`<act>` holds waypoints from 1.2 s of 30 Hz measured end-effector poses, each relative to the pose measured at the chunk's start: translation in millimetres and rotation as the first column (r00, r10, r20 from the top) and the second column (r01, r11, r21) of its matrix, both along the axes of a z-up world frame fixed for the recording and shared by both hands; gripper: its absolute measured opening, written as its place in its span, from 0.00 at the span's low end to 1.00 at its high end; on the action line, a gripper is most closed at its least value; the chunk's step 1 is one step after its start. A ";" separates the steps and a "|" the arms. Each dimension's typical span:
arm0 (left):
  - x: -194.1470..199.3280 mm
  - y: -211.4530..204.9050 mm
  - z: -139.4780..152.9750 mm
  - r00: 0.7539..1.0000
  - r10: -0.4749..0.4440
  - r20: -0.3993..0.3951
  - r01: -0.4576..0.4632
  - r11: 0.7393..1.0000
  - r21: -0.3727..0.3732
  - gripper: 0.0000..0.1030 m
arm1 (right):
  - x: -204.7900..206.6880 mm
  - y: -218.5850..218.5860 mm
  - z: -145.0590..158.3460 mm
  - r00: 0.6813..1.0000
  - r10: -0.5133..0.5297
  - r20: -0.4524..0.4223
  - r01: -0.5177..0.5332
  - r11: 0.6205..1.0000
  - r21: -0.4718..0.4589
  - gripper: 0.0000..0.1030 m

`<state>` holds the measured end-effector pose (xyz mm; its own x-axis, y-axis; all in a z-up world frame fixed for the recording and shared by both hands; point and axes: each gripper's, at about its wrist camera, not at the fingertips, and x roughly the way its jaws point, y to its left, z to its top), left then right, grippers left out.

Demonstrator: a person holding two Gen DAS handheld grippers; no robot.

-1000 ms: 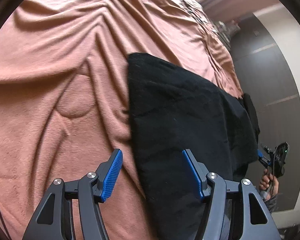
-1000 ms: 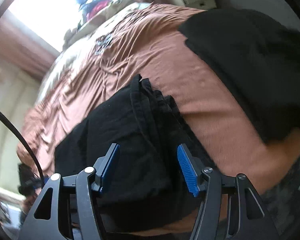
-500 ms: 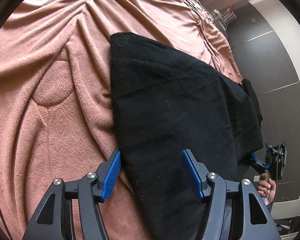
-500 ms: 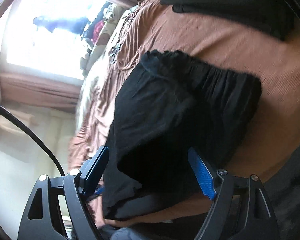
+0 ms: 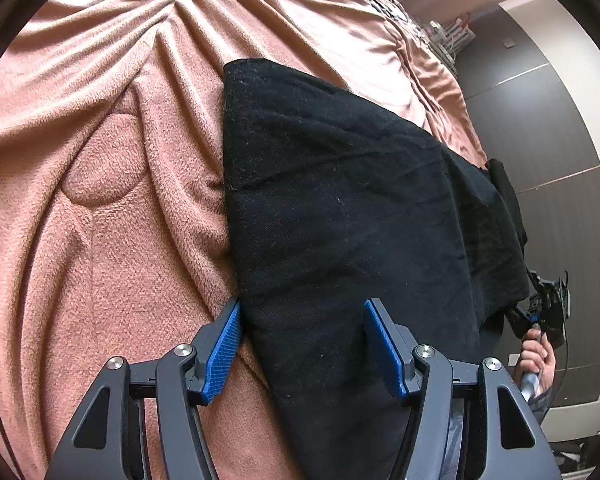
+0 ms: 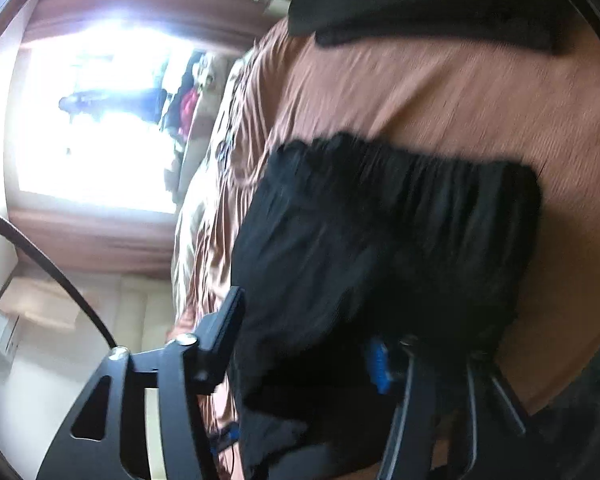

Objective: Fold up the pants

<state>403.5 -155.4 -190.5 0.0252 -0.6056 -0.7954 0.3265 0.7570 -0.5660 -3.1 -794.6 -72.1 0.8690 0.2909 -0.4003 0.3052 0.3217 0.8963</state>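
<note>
The black pants (image 5: pixel 340 208) lie on the pink blanket (image 5: pixel 100 240) of a bed, stretched away to the right. My left gripper (image 5: pixel 302 344) is open, low over the near leg end, its fingers straddling the cloth. In the blurred right wrist view the pants' gathered waistband (image 6: pixel 420 184) lies across the blanket (image 6: pixel 440 92). My right gripper (image 6: pixel 304 340) is open, with the black cloth between its fingers. The right gripper and the hand holding it also show in the left wrist view (image 5: pixel 540 312), at the far end of the pants.
A second black garment (image 6: pixel 420 8) lies on the bed beyond the waistband. A bright window (image 6: pixel 92 120) and clutter are at the bed's far side. A dark wardrobe wall (image 5: pixel 548 140) stands past the bed edge.
My left gripper has come closer and lower onto the leg end. My right gripper has rolled and moved in over the waist end, its fingers now around the cloth.
</note>
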 end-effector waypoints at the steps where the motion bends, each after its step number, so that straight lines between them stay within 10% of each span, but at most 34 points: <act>1: 0.5 -0.6 0.2 1.000 0.002 0.000 -0.002 1.000 0.001 0.62 | 1.6 -8.0 -2.4 1.000 -0.007 -0.016 0.007 1.000 -0.009 0.34; 5: 0.9 0.3 1.0 1.000 0.017 0.002 -0.017 1.000 -0.001 0.62 | -1.2 -27.7 2.1 0.999 -0.045 -0.023 0.043 0.996 -0.075 0.04; 16: 6.4 20.2 9.4 0.997 0.078 0.006 -0.078 0.997 -0.015 0.62 | -15.6 2.0 44.5 0.999 -0.049 0.017 0.052 0.936 -0.349 0.02; 24: 12.3 21.9 2.7 0.995 0.099 -0.030 -0.101 0.994 -0.045 0.62 | -12.0 -8.6 -26.2 0.992 -0.067 -0.107 0.041 0.972 -0.229 0.02; 36: 21.6 13.5 0.4 0.991 0.120 -0.065 -0.127 0.985 -0.115 0.61 | -19.7 -8.8 -12.5 0.995 -0.072 -0.076 0.048 0.958 -0.282 0.02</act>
<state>425.1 -141.9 -190.1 0.0623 -0.6908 -0.7203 0.1990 0.7158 -0.6693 -22.8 -803.4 -84.7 0.8411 0.1049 -0.5307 0.4023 0.5345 0.7433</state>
